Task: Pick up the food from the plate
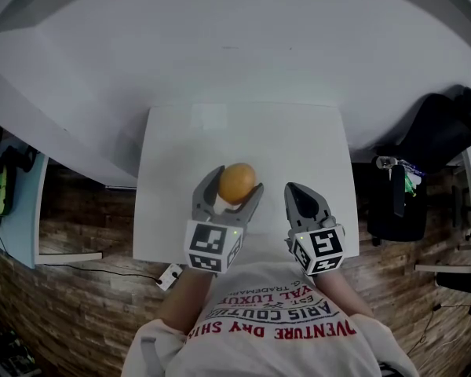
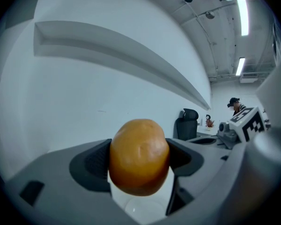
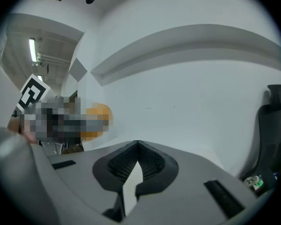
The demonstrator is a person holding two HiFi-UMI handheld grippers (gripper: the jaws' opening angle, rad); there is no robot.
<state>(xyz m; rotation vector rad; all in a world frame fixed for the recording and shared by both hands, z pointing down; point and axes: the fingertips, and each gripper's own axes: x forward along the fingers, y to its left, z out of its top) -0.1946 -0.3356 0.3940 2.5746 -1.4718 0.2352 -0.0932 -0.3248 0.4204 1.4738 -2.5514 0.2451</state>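
A round orange-brown piece of food [image 1: 236,182] sits between the two jaws of my left gripper [image 1: 235,185], lifted a little above the white table [image 1: 298,144]. In the left gripper view the food [image 2: 139,156] fills the gap and both dark pads [image 2: 92,165] press its sides. A pale rounded surface [image 2: 145,211] shows below it; I cannot tell whether it is the plate. My right gripper [image 1: 296,188] hovers beside it on the right, jaws shut and empty, with its tips [image 3: 138,144] meeting. The food [image 3: 102,112] shows at that view's left, partly behind a mosaic patch.
The small white table stands against a white wall with a ledge [image 1: 78,144]. A black office chair [image 1: 436,132] stands at the right, and wooden flooring [image 1: 78,234] lies either side. A person [image 2: 234,104] stands far off in the left gripper view.
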